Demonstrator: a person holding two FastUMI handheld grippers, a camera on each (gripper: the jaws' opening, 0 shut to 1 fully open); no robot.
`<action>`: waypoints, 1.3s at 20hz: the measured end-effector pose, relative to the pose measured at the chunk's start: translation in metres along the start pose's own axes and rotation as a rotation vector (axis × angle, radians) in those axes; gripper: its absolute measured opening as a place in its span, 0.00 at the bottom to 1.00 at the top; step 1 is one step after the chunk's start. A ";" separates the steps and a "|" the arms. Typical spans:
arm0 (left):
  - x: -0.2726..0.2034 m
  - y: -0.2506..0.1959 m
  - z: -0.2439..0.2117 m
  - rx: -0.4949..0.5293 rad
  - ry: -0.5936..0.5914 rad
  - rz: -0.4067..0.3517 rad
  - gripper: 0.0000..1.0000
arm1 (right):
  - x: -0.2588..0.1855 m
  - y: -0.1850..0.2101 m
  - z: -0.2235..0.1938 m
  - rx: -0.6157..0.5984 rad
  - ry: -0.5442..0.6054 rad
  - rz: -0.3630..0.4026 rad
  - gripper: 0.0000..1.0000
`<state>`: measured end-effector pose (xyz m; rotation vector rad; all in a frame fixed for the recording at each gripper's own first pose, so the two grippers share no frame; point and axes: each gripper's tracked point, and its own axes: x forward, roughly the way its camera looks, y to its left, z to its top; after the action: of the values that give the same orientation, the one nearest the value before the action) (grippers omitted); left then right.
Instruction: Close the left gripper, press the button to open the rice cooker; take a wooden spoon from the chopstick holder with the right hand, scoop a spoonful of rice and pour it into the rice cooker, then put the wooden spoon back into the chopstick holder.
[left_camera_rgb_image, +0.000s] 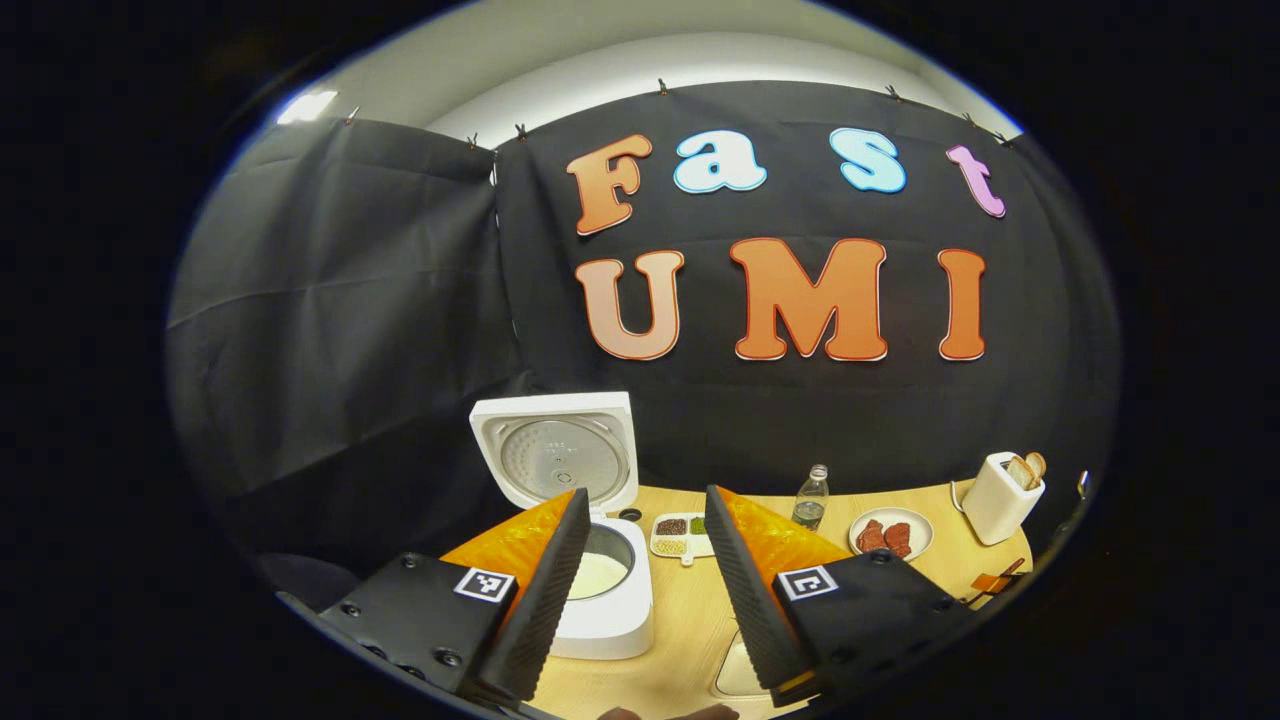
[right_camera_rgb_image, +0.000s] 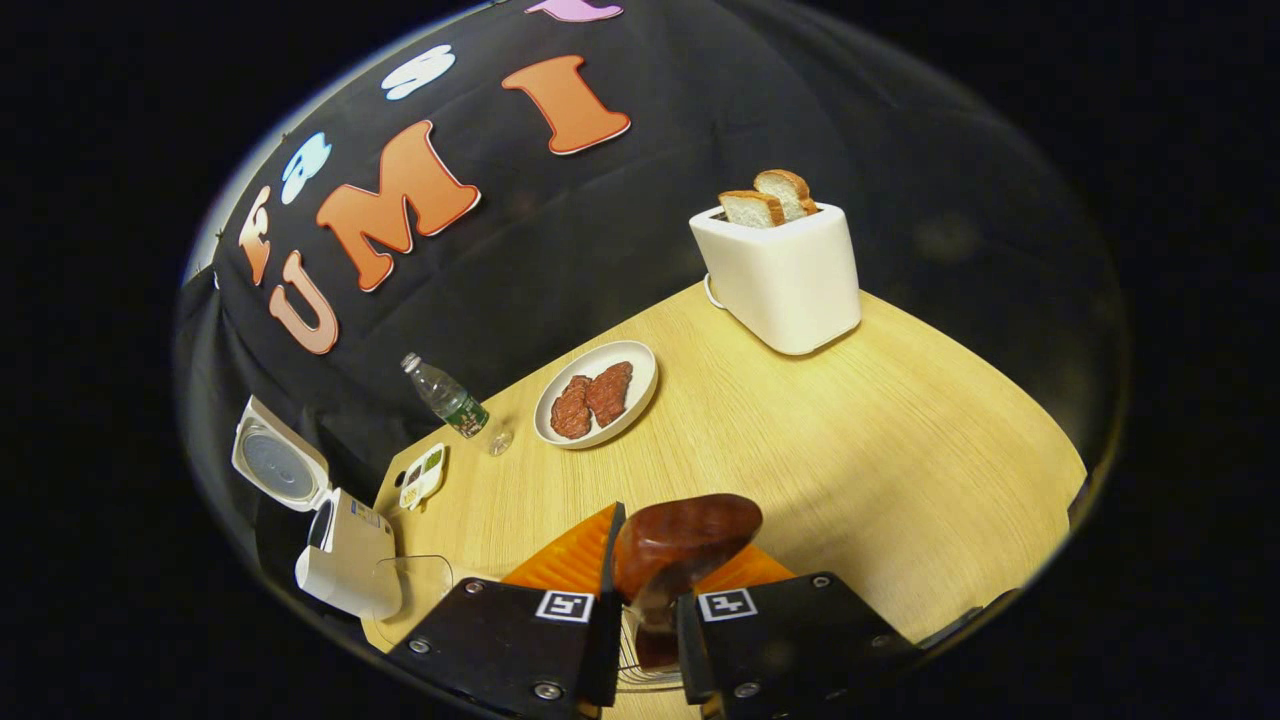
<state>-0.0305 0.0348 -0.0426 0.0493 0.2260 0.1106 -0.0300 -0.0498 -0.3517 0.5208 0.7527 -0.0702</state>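
The white rice cooker (left_camera_rgb_image: 610, 600) stands with its lid (left_camera_rgb_image: 558, 455) raised, and white rice shows in its pot (left_camera_rgb_image: 597, 575). My left gripper (left_camera_rgb_image: 646, 495) is open with nothing between its fingers, held just in front of and above the cooker. My right gripper (right_camera_rgb_image: 655, 590) is shut on the handle of a dark brown wooden spoon (right_camera_rgb_image: 685, 540), whose bowl sticks out above the fingers and carries no rice that I can see. A wire rim (right_camera_rgb_image: 640, 668), probably the chopstick holder, shows just under those fingers. The cooker (right_camera_rgb_image: 345, 565) lies far to the left in the right gripper view.
On the wooden table (right_camera_rgb_image: 850, 450) are a white toaster (right_camera_rgb_image: 785, 275) with bread, a plate of meat (right_camera_rgb_image: 597, 392), a water bottle (right_camera_rgb_image: 447, 400), a small divided tray (right_camera_rgb_image: 422, 475) and a clear container (right_camera_rgb_image: 415, 580) beside the cooker.
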 end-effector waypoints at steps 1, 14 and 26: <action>0.003 0.002 0.001 -0.002 -0.005 -0.003 0.77 | -0.002 0.000 0.000 0.001 -0.003 -0.019 0.23; 0.033 0.066 -0.017 -0.009 -0.035 0.016 0.89 | -0.075 0.081 0.077 -0.174 -0.258 -0.062 0.19; 0.035 0.134 -0.059 -0.031 0.043 0.062 0.95 | -0.043 0.225 -0.005 -0.378 -0.100 0.163 0.20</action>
<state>-0.0242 0.1735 -0.0997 0.0233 0.2654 0.1768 -0.0097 0.1436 -0.2301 0.2143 0.6048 0.1934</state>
